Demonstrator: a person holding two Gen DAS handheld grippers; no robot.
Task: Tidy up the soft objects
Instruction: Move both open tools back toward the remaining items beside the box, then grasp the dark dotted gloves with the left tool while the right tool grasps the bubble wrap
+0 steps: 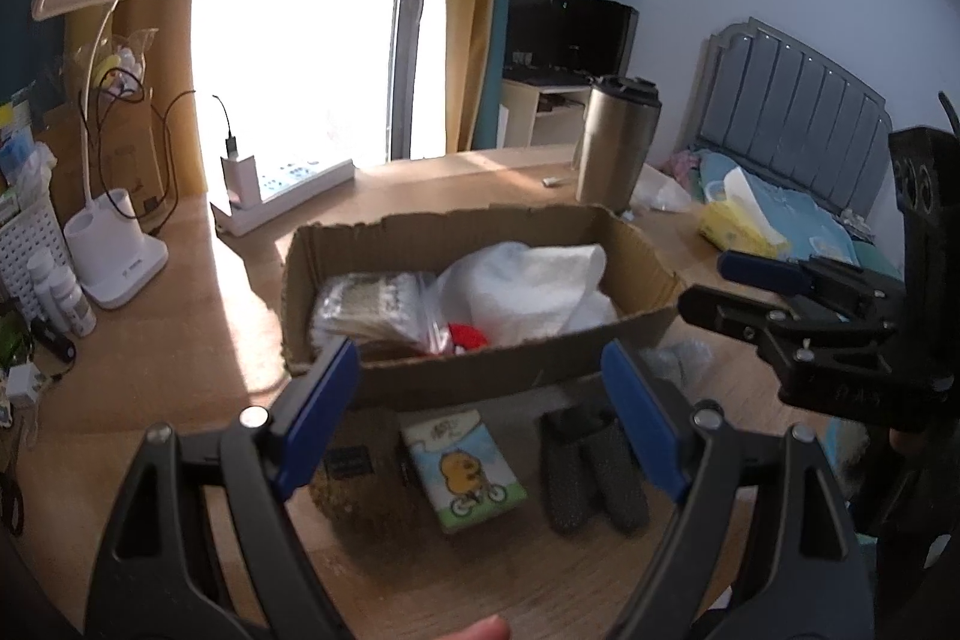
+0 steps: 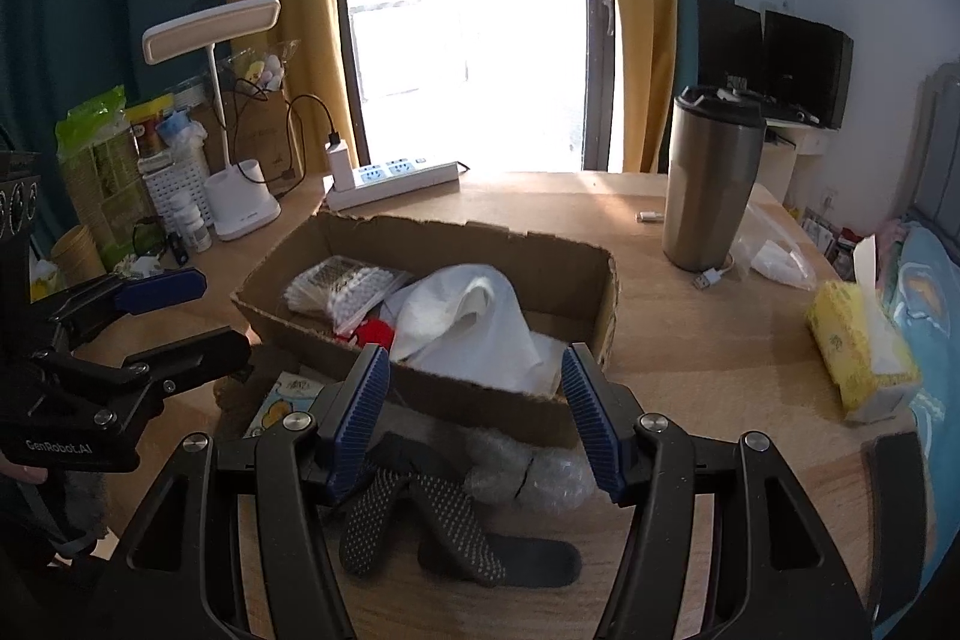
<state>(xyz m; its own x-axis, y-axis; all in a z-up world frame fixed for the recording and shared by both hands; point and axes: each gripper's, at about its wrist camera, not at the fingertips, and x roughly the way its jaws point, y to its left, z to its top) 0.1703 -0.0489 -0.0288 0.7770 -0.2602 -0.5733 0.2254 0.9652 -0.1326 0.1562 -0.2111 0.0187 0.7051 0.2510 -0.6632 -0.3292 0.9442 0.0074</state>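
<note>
Black dotted fabric gloves [image 2: 444, 526] on wooden worktop [image 2: 708, 340], just in front of torn brown cardboard box [image 2: 480, 400]. Step, my guess: picking next soft item. My right gripper [image 2: 474, 418] above gloves, half open, empty; left gripper [image 1: 480, 418] wide, empty. Next: descend, pinch glove, lift into box.

"GenRobot.AI" (white lettering) stands on the left gripper [image 2: 183, 313].

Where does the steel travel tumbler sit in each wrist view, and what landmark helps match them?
Left wrist: the steel travel tumbler stands upper right of centre, behind the far right corner of the cardboard box.
Right wrist: the tumbler stands right of centre, beyond the box's right end.
Shared landmark: the white power strip by the window.
</note>
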